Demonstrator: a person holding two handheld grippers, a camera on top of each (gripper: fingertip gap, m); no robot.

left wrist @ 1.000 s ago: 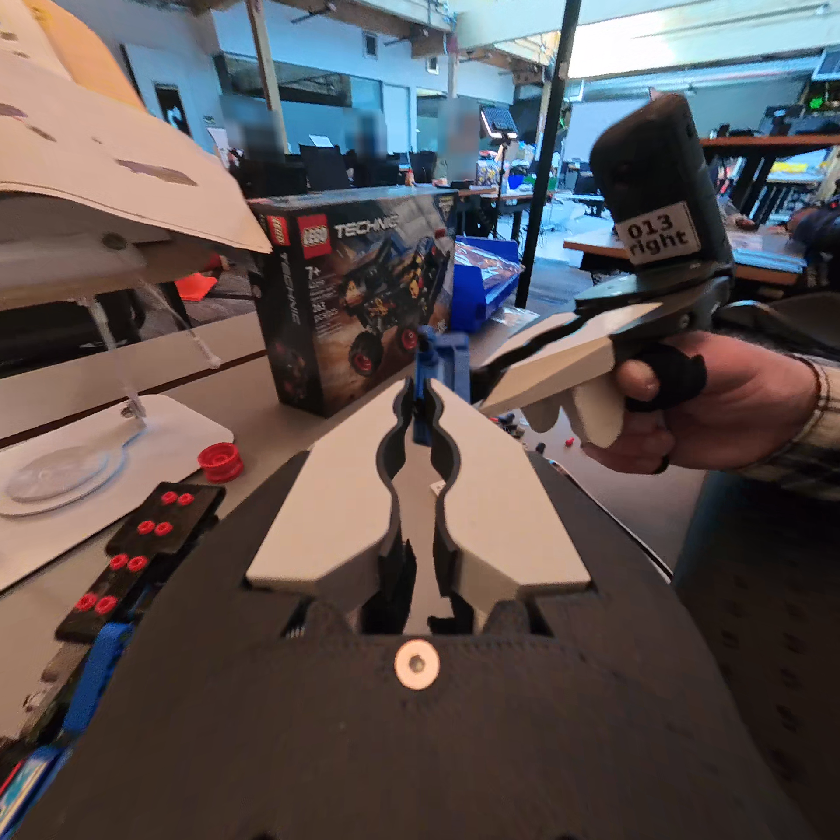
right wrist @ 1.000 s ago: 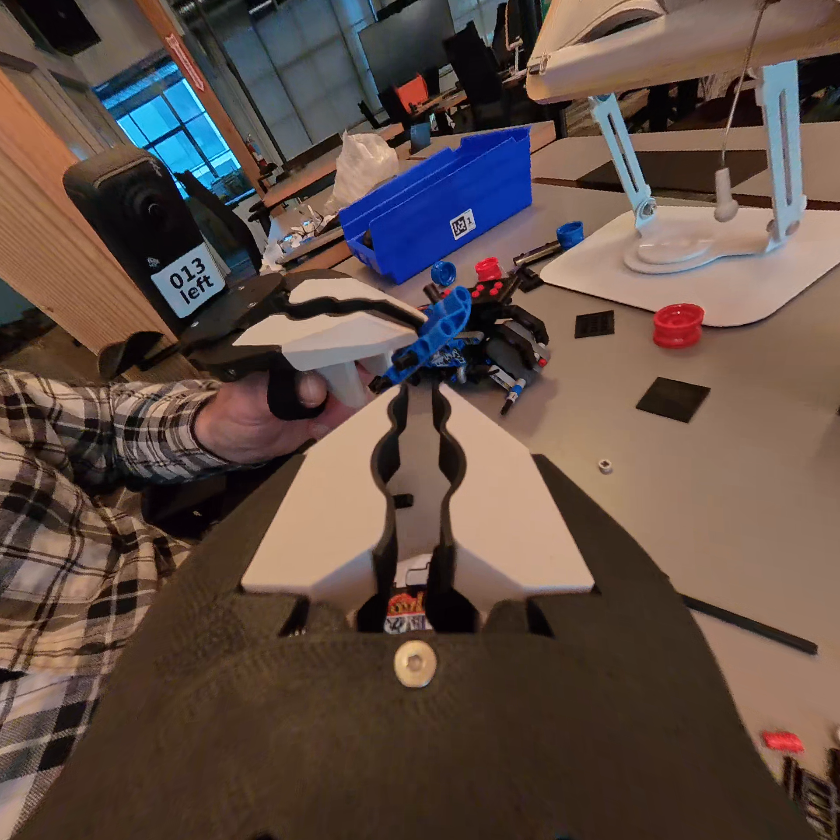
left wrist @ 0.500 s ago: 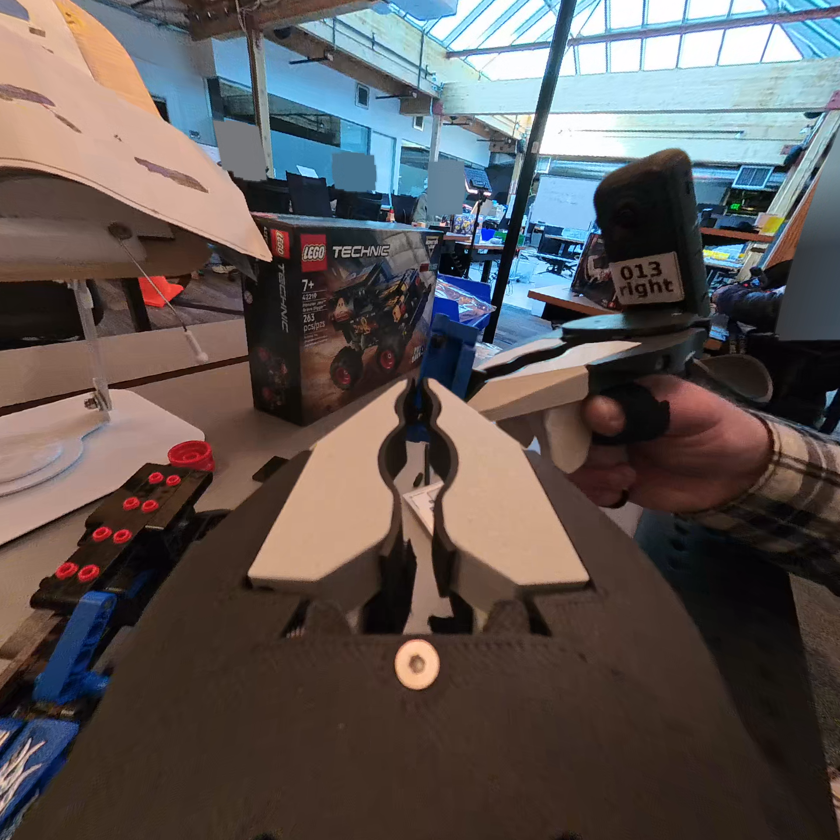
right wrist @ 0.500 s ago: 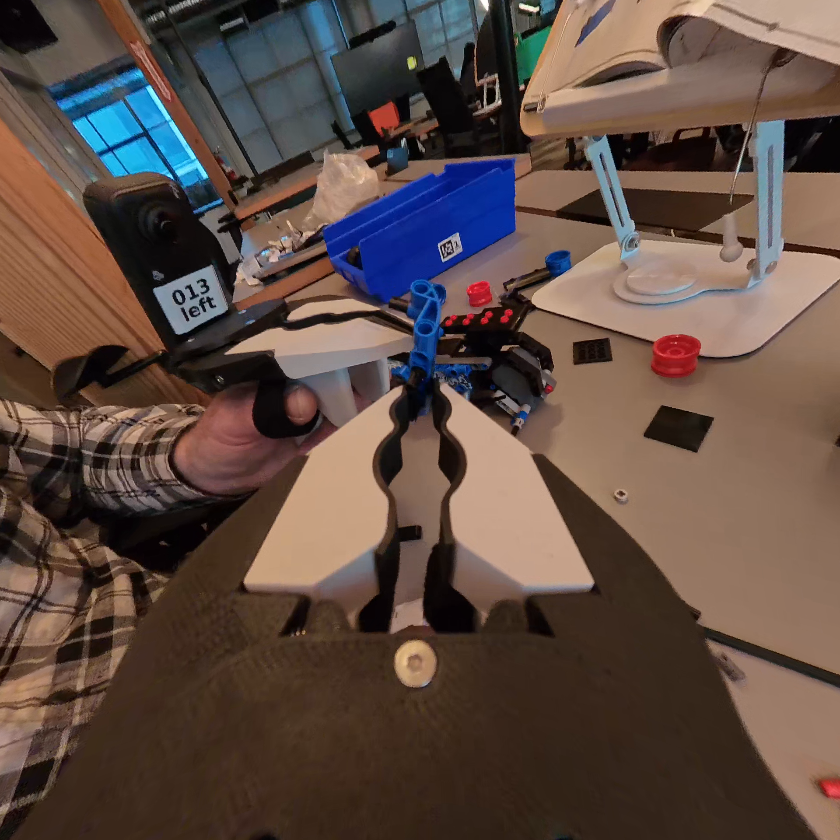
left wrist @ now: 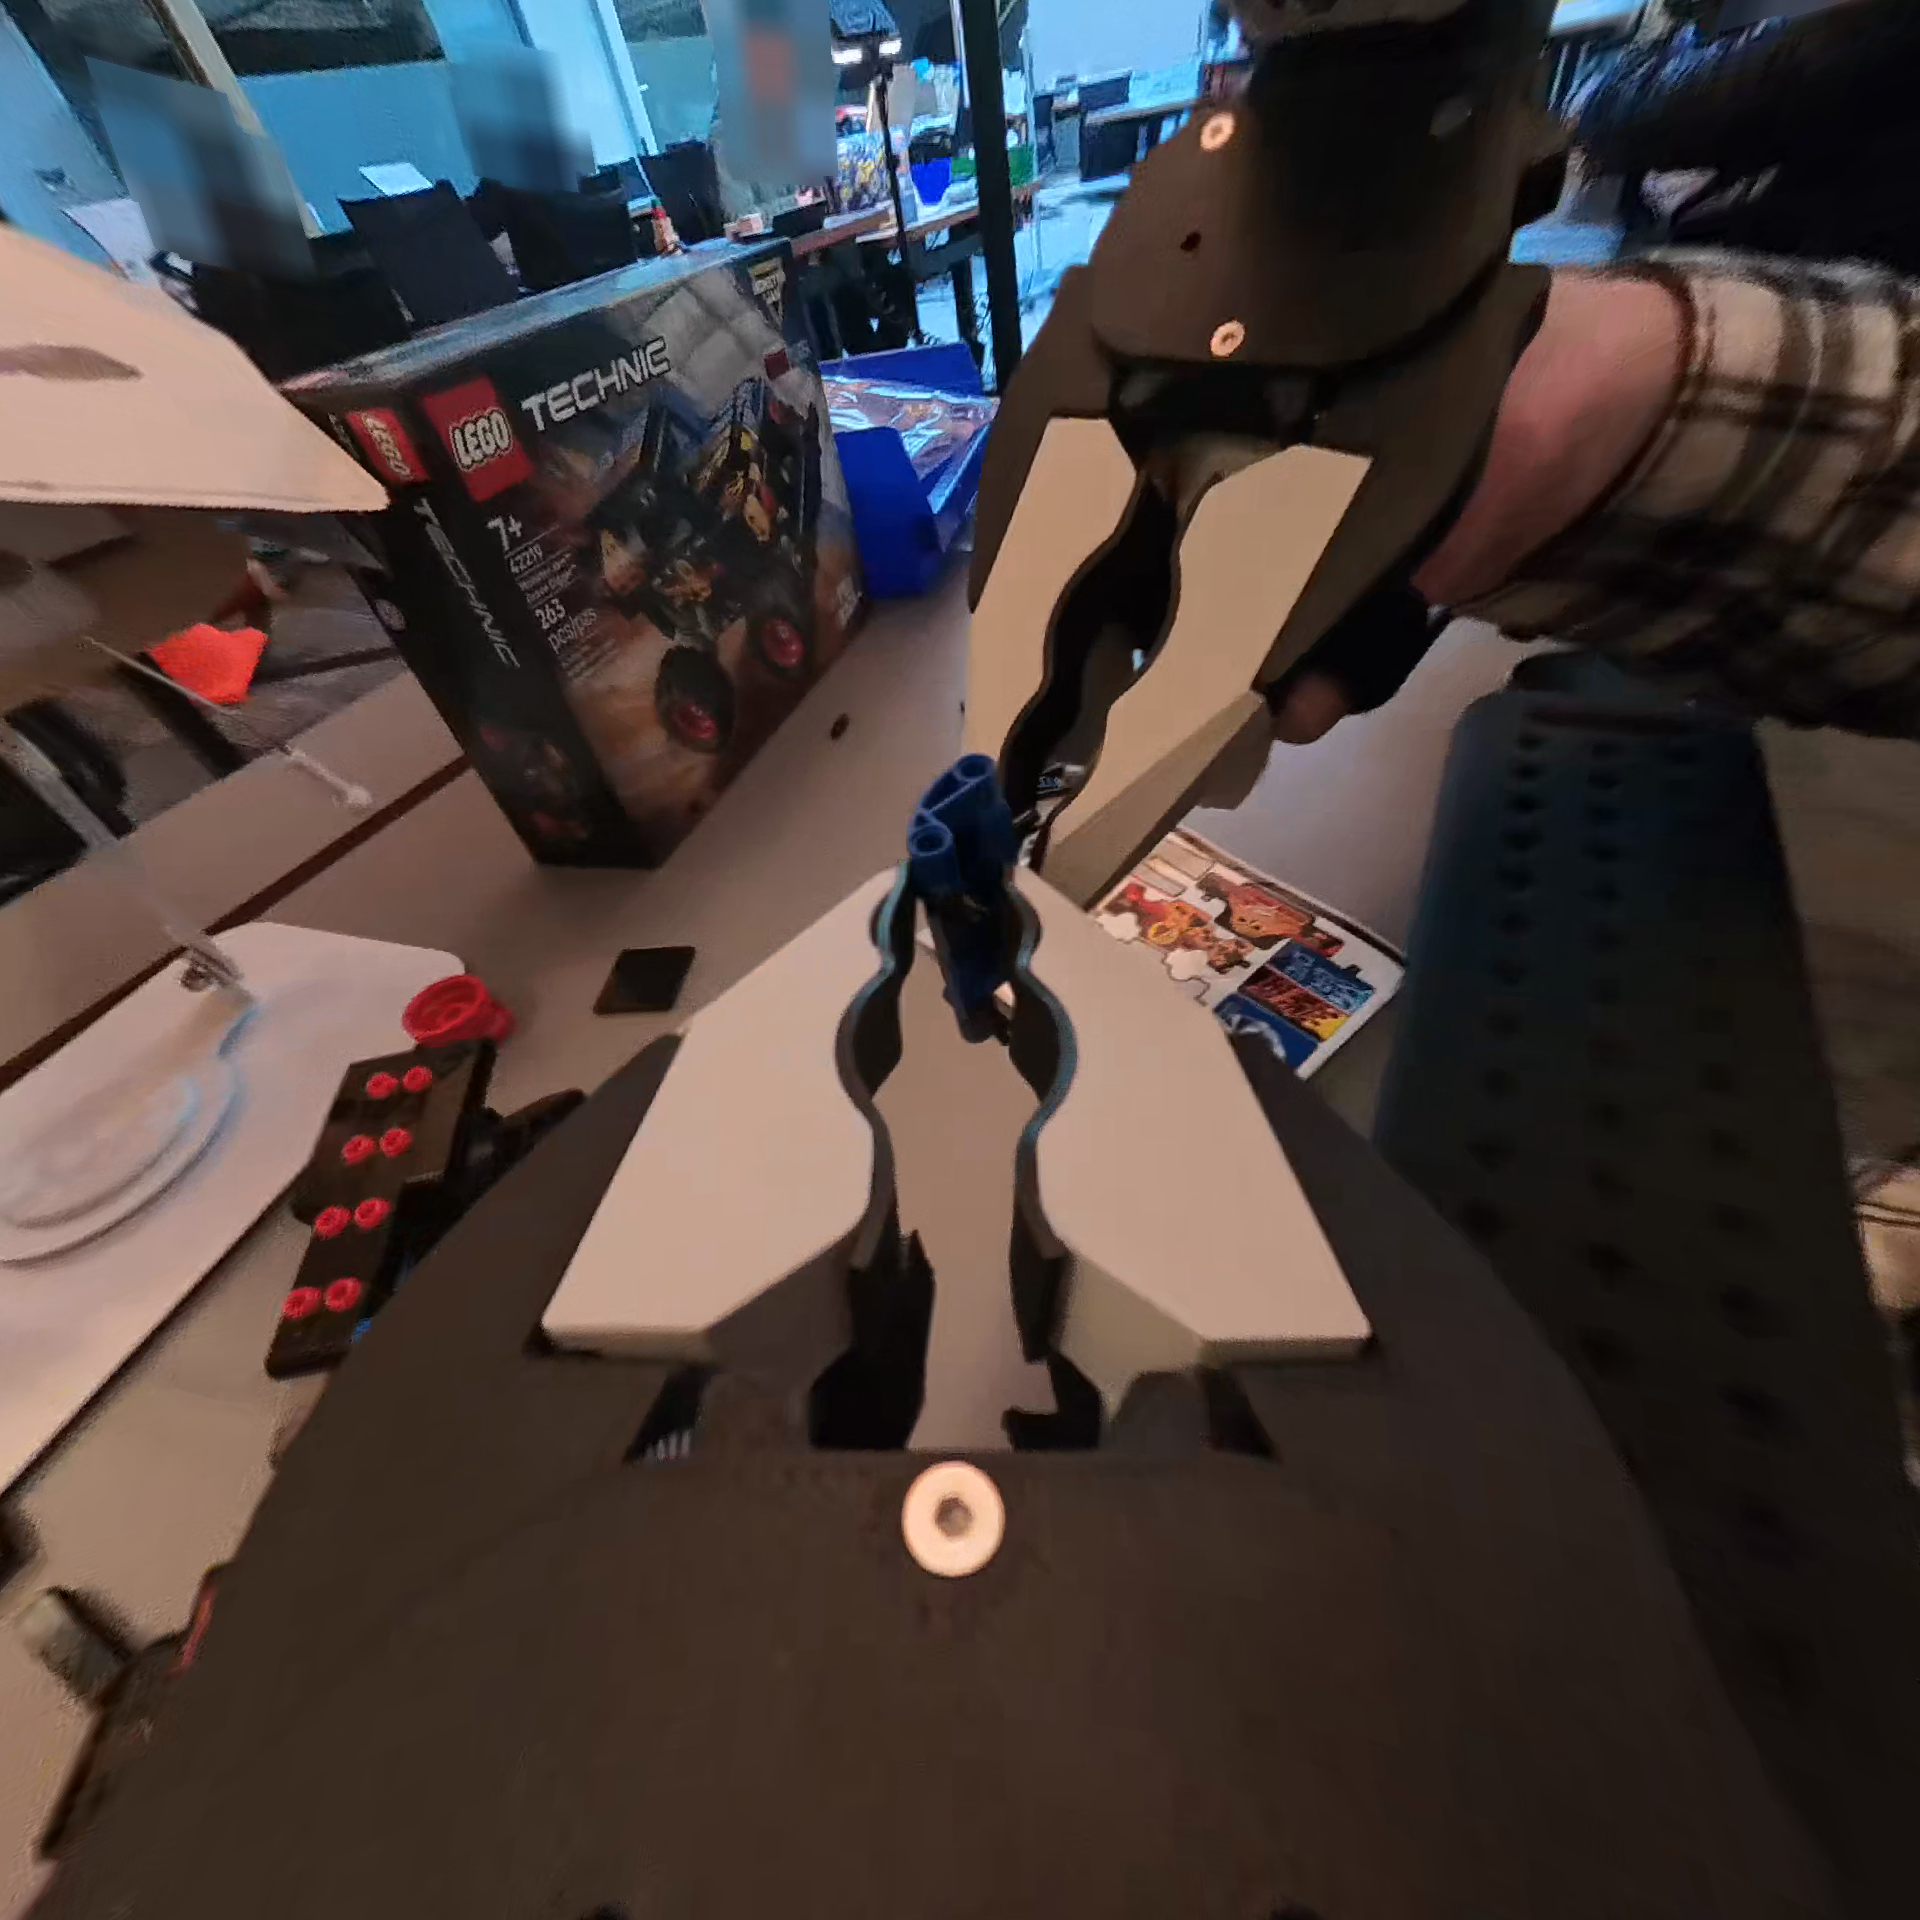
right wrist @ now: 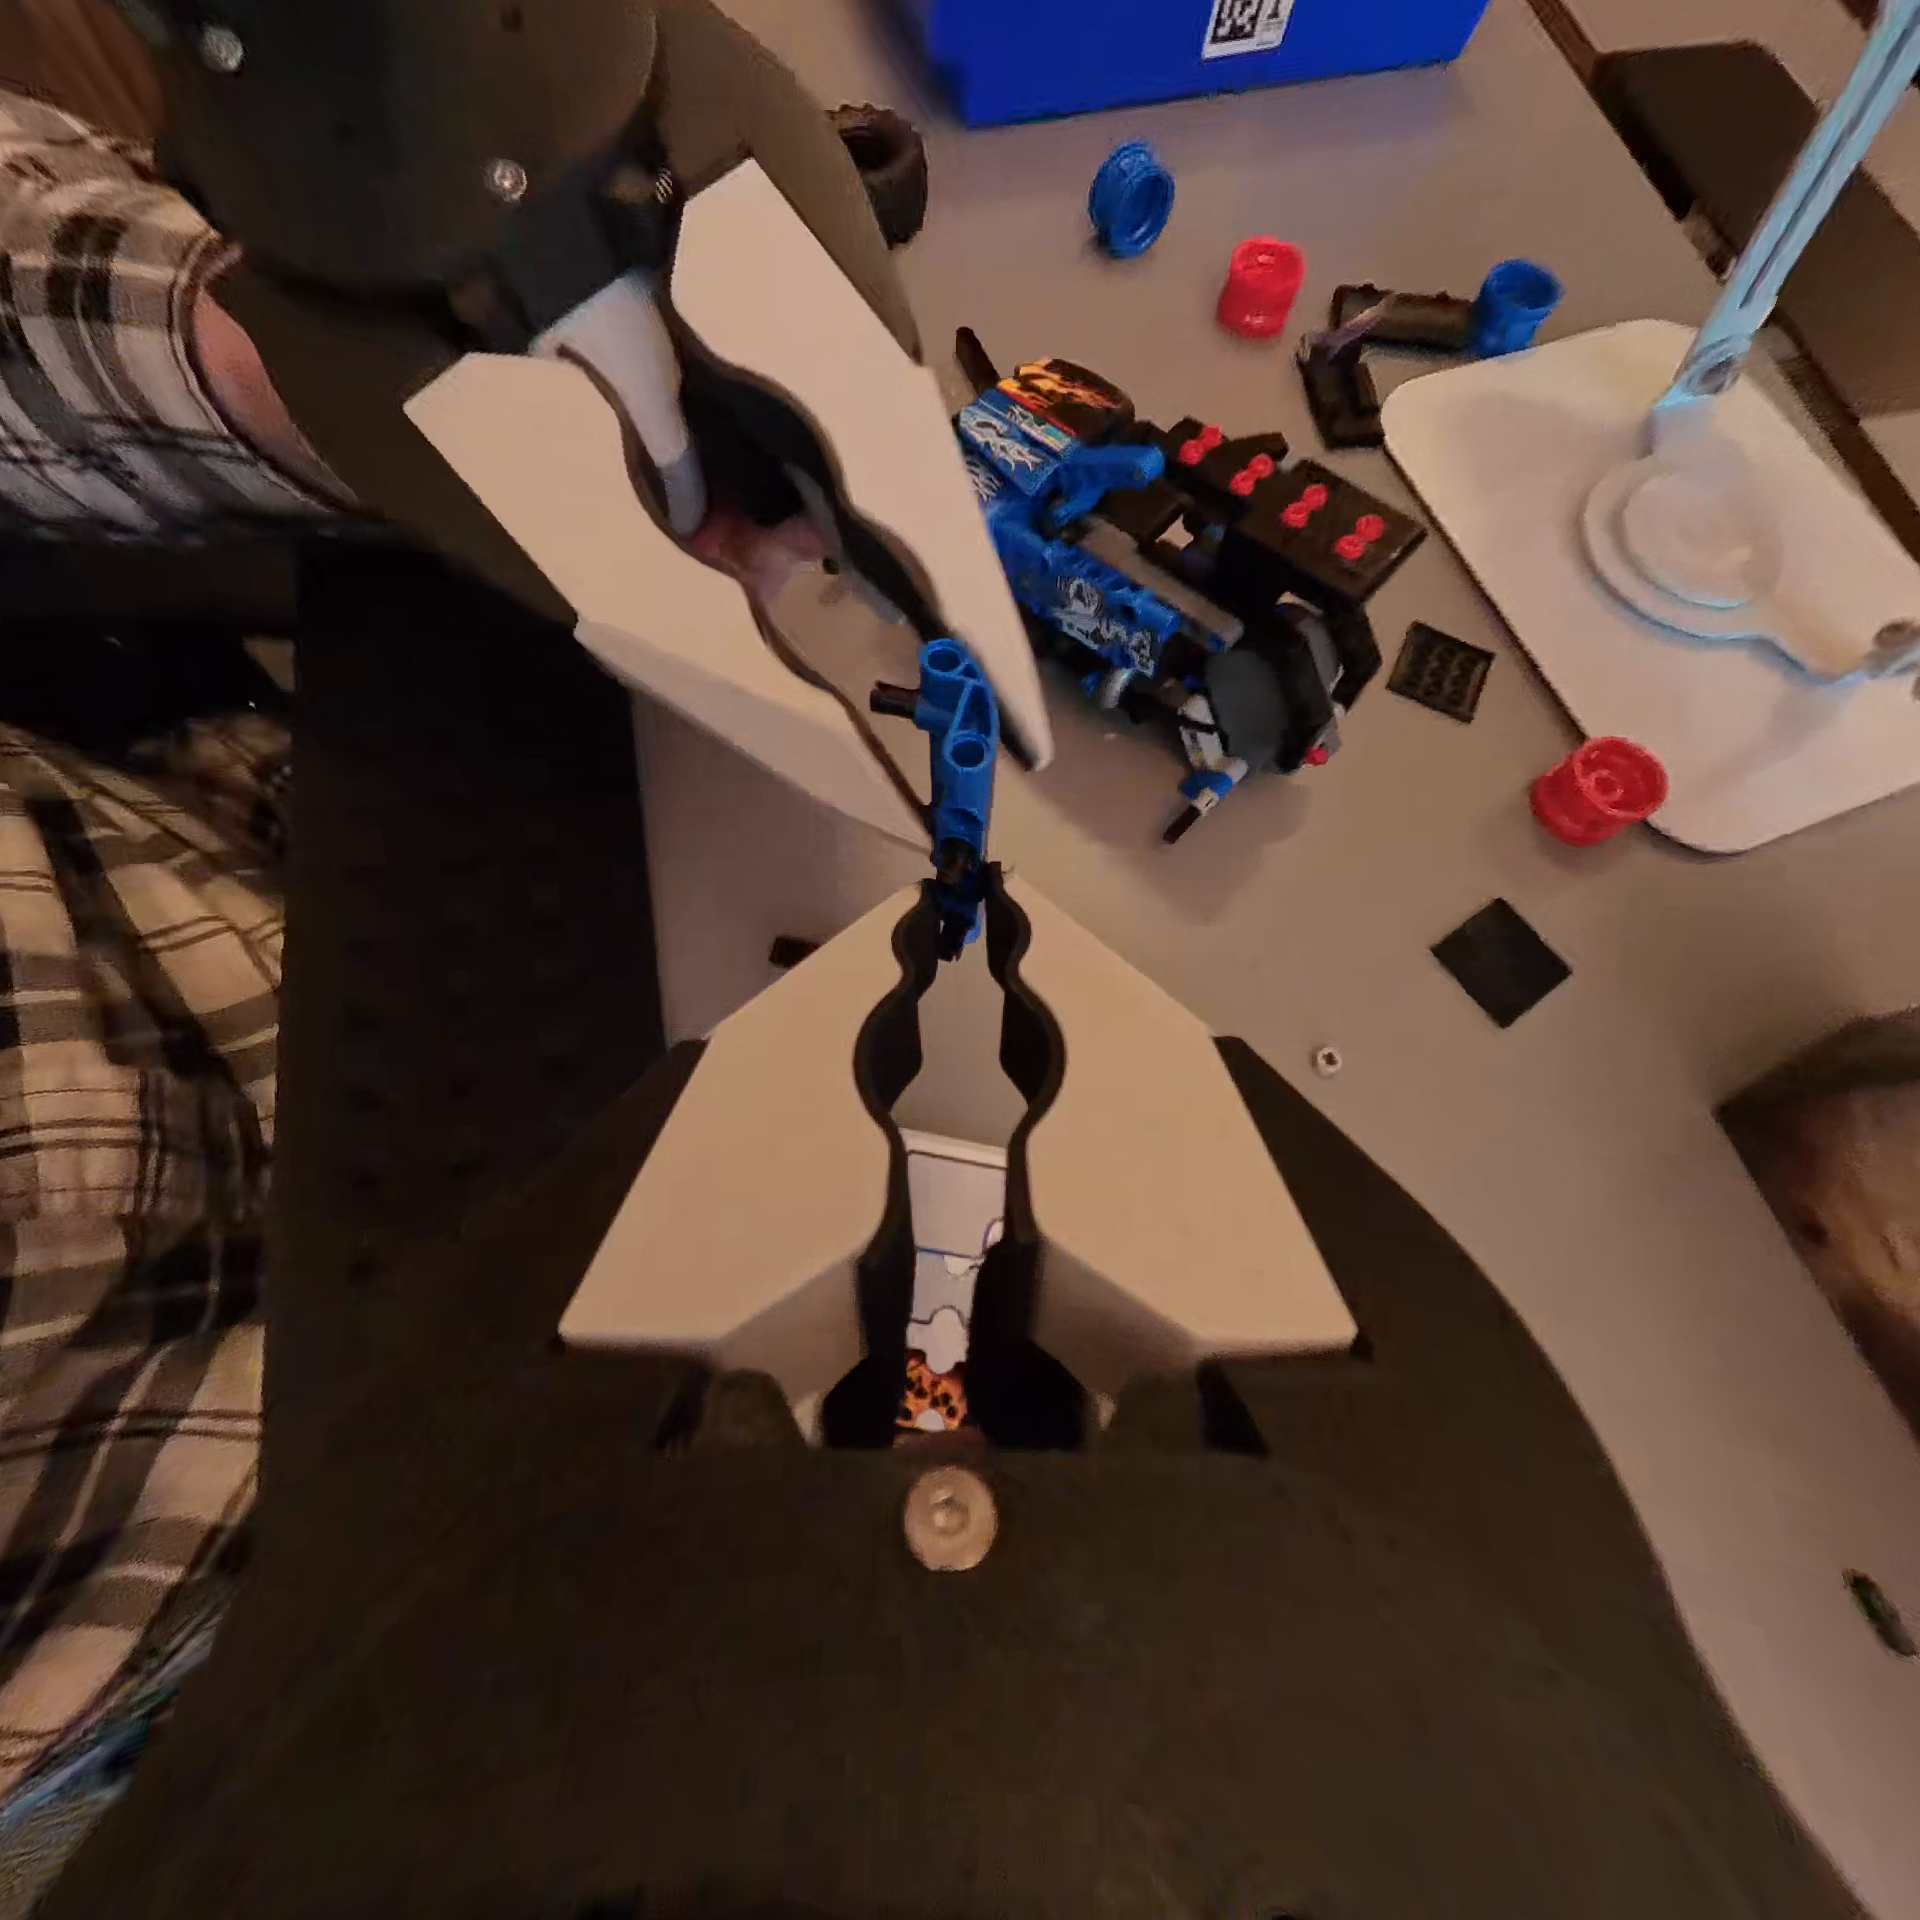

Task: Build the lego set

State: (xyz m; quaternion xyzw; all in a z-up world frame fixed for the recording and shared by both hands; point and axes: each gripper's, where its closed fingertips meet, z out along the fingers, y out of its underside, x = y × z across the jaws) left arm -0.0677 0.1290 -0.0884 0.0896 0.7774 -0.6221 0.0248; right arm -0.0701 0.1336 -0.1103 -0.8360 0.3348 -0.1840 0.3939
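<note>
A blue angled beam (left wrist: 958,831) is held in the air between both grippers. My left gripper (left wrist: 961,904) is closed on it, with the beam's top sticking up past the fingertips. My right gripper (right wrist: 956,899) is shut on the beam's lower end (right wrist: 961,748), where a black pin sits. In the left wrist view the right gripper (left wrist: 1029,821) comes down from above to meet the beam. In the right wrist view the left gripper (right wrist: 982,795) comes in from the upper left. The partly built blue and black vehicle (right wrist: 1164,561) lies on the table beyond; its black plate with red studs (left wrist: 364,1174) shows at left.
The set's box (left wrist: 623,582) stands behind, with a sticker sheet (left wrist: 1247,966) at the table's right edge. Red hubs (right wrist: 1600,790) (right wrist: 1259,286), blue hubs (right wrist: 1130,197), a tyre (right wrist: 883,166) and black tiles (right wrist: 1501,961) lie loose. A white stand base (right wrist: 1662,582) is at right and a blue bin (right wrist: 1143,52) at the back. My two grippers' fingertips are within a few centimetres of each other.
Both grippers have tipped down toward the table with the beam between them. The right gripper now reaches in from above, and the beam has turned in the grip.
</note>
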